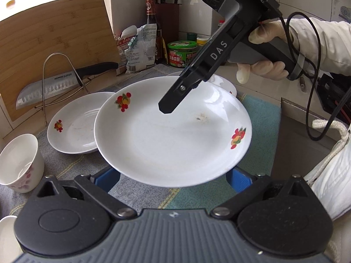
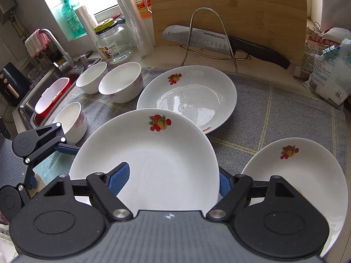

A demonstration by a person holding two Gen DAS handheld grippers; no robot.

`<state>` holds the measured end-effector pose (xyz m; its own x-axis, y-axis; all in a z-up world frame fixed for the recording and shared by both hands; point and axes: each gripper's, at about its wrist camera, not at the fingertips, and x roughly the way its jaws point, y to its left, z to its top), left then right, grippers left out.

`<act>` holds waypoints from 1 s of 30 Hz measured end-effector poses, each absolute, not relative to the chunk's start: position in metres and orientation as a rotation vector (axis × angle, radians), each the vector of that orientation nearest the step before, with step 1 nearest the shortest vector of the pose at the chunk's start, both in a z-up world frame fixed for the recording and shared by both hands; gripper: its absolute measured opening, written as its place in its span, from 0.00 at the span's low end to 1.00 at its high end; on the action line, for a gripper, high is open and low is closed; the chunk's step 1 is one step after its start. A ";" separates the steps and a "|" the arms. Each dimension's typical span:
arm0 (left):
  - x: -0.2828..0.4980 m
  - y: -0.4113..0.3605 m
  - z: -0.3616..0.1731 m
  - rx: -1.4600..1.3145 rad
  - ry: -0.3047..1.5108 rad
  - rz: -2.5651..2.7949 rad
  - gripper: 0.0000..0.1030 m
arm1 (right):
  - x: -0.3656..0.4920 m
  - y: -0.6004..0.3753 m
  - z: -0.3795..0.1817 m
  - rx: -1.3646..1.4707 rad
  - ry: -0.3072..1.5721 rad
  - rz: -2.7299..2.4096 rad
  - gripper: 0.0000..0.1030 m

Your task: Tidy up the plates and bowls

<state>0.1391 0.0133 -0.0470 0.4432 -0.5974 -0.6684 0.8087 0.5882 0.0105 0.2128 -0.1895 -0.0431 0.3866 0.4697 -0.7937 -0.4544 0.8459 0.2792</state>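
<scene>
The white ceramic plate with red fruit prints [image 2: 153, 153] hangs tilted above the grey checked cloth [image 2: 274, 109], low in the centre of the right wrist view. The right gripper [image 2: 171, 179] appears to pinch its near rim, one blue pad on the inner face and the other behind the edge. The left gripper [image 1: 174, 177] stands spread wide with its pads tucked under the plate's rim; I cannot tell whether they bear any weight.

The step looks like stacking. It probably goes best by levelling the plate first, carrying it over the glossy white plate [image 2: 186, 96] just above it in the frame, lowering until the rims nest, and only then letting go. A one-sided grip on glazed ware may slip, so a slow, steady move seems wise.

The glossy white plate holds nothing but a wet sheen. The third white plate [image 2: 296, 171], lower right, shows a brownish smear near its rim. The three white bowls with pink flowers [image 2: 120, 83], upper left, look empty, and so does the clear glass jar [image 2: 114, 43] behind them
</scene>
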 end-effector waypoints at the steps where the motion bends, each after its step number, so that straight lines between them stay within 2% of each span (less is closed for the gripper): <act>1: 0.140 0.009 -0.047 0.356 0.670 -0.901 0.99 | 0.212 -0.196 -0.043 0.024 1.013 0.577 0.83; 30: 0.182 -0.120 -0.064 0.429 0.658 -1.034 0.99 | 0.222 -0.326 -0.059 0.106 0.993 0.396 0.83</act>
